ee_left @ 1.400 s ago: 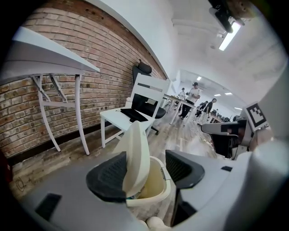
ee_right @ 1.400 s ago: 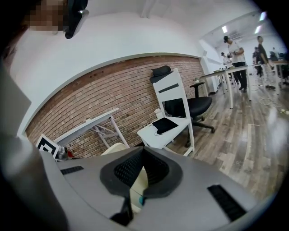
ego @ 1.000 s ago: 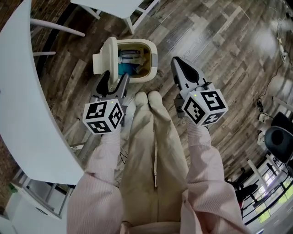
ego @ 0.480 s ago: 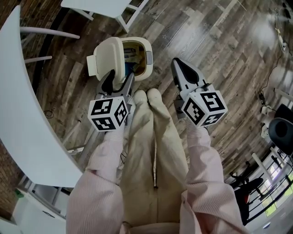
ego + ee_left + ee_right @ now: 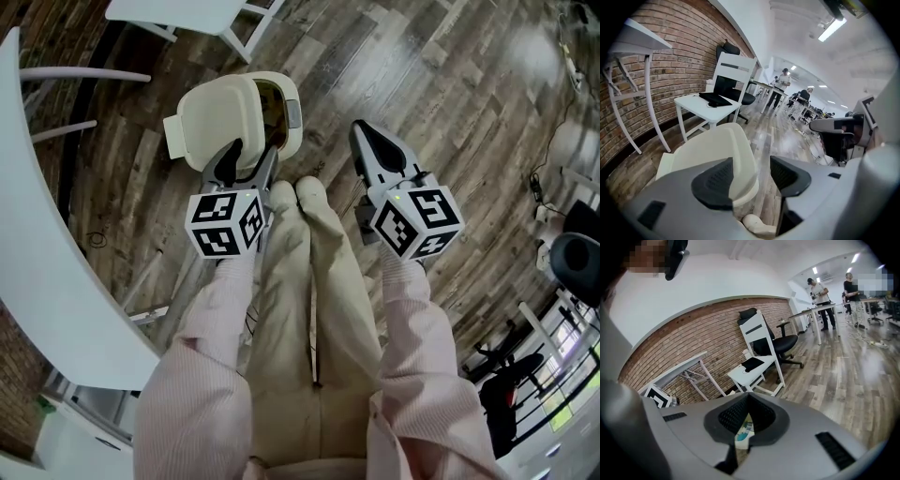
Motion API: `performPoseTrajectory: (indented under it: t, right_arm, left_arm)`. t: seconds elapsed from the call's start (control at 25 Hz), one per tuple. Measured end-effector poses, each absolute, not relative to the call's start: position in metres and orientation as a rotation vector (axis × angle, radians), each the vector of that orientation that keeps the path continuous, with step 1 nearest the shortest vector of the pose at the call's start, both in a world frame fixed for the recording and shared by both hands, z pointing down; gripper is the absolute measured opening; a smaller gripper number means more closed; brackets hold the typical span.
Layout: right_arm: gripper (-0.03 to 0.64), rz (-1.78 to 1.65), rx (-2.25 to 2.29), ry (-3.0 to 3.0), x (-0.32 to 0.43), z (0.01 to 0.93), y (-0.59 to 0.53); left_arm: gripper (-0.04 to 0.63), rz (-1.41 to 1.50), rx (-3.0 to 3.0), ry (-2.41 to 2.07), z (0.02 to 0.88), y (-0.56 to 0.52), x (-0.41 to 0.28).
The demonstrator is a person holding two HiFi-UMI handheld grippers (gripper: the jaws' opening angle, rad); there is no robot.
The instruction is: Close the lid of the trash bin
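Cream lid (image 5: 217, 117), tilted over the trash bin (image 5: 292, 120), has its near rim between the wide jaws of the down-slanted left tool (image 5: 249, 155), which have just been closing slightly. Right tool (image 5: 364, 133), jaws together and empty, slants down beside.

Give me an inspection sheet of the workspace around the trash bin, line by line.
Surface: wood plank floor, no spills seen.
Job's things: cream trash bin; its lid is tilted over most of the opening, not yet shut.
Clutter: some rubbish inside the bin; nothing seen loose on the floor.
Grippers: left gripper has its fingers apart, has just been closing, the lid's edge between them; right gripper has its fingers together, empty.
Cables: a dark cable on the floor at far right.
Surroundings: white table, white chair, brick wall.
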State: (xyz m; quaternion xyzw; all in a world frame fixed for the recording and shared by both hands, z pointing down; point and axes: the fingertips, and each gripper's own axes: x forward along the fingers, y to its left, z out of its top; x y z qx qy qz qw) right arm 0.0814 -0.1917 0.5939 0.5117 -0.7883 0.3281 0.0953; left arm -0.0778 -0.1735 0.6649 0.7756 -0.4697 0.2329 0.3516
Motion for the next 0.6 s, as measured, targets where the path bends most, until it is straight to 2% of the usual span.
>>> performPoseTrajectory:
  t: [0.44, 0.52, 0.6]
  right_arm:
    - [0.003, 1.016, 1.515, -2.306, 0.082, 0.614, -0.186]
    - [0.003, 1.022, 1.515, -2.301, 0.082, 0.618, -0.185]
    - [0.003, 1.026, 1.517, -2.296, 0.083, 0.621, -0.186]
  left_arm:
    - [0.179, 0.616, 1.984, -1.172, 0.689, -0.175, -0.07]
    - [0.148, 0.619, 1.962, -1.19, 0.693, -0.176, -0.072]
    - [0.084, 0.638, 1.938, -1.22, 0.699, -0.178, -0.076]
